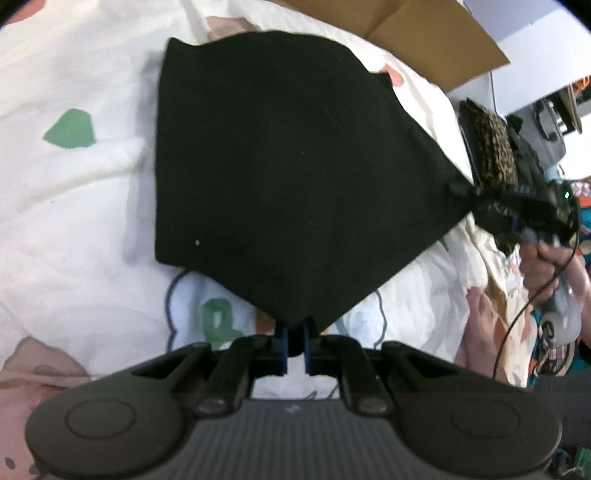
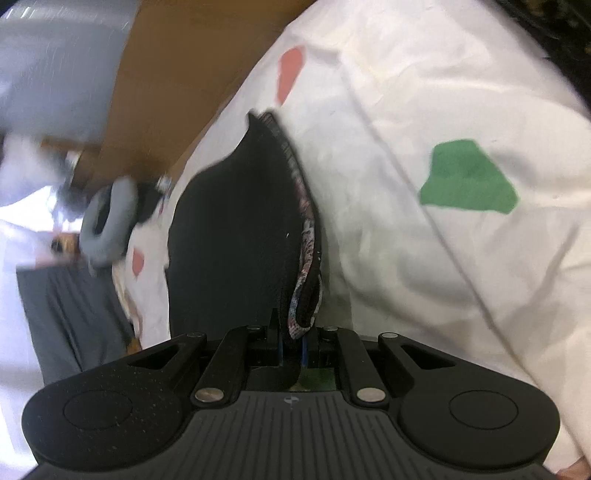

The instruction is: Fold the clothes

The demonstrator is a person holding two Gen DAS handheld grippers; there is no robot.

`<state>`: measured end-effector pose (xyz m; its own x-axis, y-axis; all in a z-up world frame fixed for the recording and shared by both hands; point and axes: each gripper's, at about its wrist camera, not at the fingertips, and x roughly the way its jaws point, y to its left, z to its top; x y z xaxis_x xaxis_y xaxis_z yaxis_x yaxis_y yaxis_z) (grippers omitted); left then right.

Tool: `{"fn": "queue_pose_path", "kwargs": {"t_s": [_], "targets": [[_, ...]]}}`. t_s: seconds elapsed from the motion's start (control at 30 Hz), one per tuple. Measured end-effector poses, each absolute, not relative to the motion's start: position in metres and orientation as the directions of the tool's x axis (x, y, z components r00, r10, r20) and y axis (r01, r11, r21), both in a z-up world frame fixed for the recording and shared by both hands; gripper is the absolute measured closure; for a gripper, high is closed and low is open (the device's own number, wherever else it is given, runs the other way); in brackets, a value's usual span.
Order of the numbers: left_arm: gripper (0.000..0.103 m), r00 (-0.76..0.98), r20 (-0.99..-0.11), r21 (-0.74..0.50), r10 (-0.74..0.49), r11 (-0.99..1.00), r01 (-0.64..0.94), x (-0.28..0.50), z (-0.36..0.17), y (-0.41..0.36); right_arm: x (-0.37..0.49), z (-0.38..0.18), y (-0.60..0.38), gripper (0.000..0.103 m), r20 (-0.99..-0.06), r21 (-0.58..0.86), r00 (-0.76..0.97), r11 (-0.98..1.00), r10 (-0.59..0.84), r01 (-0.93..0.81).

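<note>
A black garment [image 1: 288, 170] hangs stretched over a white bedsheet with coloured patches [image 1: 74, 206]. My left gripper [image 1: 294, 345] is shut on the garment's near corner. At the right of the left wrist view, my right gripper [image 1: 463, 192] pinches the other corner, held by a person's hand [image 1: 543, 258]. In the right wrist view the garment [image 2: 240, 229] runs edge-on away from my right gripper [image 2: 293, 347], shut on its patterned hem [image 2: 308, 251]. The far end of the cloth lies out of sight behind its own fold.
A brown cardboard sheet [image 1: 436, 33] lies beyond the bed's far edge. A leopard-print item [image 1: 491, 147] sits at the bed's right side. In the right wrist view, cardboard [image 2: 177, 81] and a grey ring-shaped object [image 2: 109, 221] lie to the left, the sheet [image 2: 443, 110] to the right.
</note>
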<state>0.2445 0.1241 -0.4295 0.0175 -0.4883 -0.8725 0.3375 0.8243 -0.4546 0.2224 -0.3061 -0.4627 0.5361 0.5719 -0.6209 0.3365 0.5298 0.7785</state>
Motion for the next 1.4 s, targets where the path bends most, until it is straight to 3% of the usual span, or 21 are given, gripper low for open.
{"fn": "queue_pose_path", "kwargs": {"t_s": [0.5, 1.4], "targets": [[0.095, -0.104, -0.888, -0.453, -0.449, 0.808, 0.378, 0.253, -0.444, 0.072, 0.247, -0.45, -0.327, 0.096, -0.622, 0.751, 0.613, 0.592, 0.487, 0.291], [0.096, -0.202, -0.832, -0.554, -0.516, 0.783, 0.283, 0.231, -0.437, 0.023, 0.281, -0.438, -0.355, 0.096, -0.585, 0.75, 0.705, 0.599, 0.401, 0.281]]}}
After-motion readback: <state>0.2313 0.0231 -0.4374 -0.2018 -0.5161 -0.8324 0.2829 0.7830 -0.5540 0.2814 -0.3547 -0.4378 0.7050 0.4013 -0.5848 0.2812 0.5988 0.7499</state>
